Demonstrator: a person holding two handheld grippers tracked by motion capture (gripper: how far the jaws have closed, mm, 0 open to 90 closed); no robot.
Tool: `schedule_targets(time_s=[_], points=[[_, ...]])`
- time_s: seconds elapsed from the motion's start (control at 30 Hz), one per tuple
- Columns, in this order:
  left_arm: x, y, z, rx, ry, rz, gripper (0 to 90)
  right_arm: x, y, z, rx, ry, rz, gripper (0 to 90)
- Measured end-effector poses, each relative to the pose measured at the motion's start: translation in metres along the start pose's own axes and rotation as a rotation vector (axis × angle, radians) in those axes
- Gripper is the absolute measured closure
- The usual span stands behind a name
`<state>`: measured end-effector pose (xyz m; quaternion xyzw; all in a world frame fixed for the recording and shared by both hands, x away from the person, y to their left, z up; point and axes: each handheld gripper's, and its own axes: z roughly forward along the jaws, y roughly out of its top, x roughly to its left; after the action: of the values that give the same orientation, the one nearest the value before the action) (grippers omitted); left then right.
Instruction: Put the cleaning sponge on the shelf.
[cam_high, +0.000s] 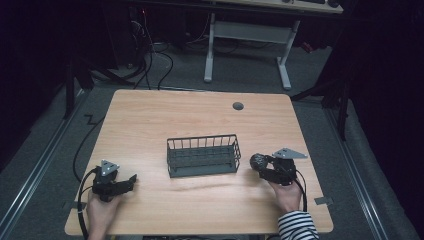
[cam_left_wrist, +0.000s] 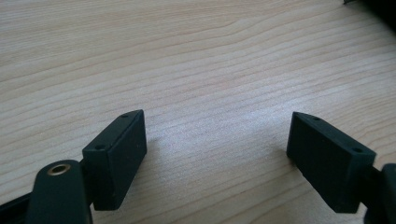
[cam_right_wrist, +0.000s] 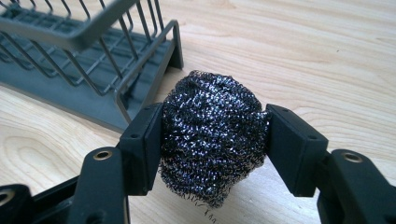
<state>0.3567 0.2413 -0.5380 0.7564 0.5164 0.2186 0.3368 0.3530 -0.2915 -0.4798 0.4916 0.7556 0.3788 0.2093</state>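
1. Steel-wool scourer (cam_right_wrist: 212, 140), a dark ball of wire mesh, sits squeezed between the two black pads of the right claw (cam_right_wrist: 214, 149); the pads press on its sides and dent it slightly, so the hold looks firm.

2. From the high view the scourer (cam_high: 257, 161) is at the tip of the right claw (cam_high: 261, 162), just beside the right end of the wire basket (cam_high: 202, 155) and outside it. Whether it hangs just clear of the tabletop (cam_high: 200, 115) or brushes it I cannot tell.

3. Done so far, as I judge it: the pick-up. The scourer is gripped and is close to the basket.

4. Left to do, on my reading that the basket is the goal: carry the scourer over the near rim, lower it inside, and let go. The basket looks empty from above.

5. Off to the other side, the left claw (cam_high: 131, 178) rests low near the tabletop's front left part, well apart from the basket. Its jaws stand wide with bare wood between them (cam_left_wrist: 217, 149), holding nothing.

6. A hand (cam_high: 289, 192) with a striped sleeve holds the right claw.
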Motion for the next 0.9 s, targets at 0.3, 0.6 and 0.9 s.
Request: schedule_targets(time_s=[0.3, 0.6, 0.9], points=[[0.0, 0.0, 0.0, 0.001, 0.0, 0.0, 20.4, -0.002, 0.01, -0.018, -0.029, 0.031, 0.0, 40.4], [0.0, 0.0, 0.0, 0.001, -0.001, -0.001, 20.4, 0.004, 0.027, -0.035, -0.083, 0.073, -0.013, 40.8], [0.0, 0.0, 0.0, 0.001, -0.003, -0.002, 20.4, 0.009, 0.042, -0.039, -0.1, 0.091, -0.046, 40.8]])
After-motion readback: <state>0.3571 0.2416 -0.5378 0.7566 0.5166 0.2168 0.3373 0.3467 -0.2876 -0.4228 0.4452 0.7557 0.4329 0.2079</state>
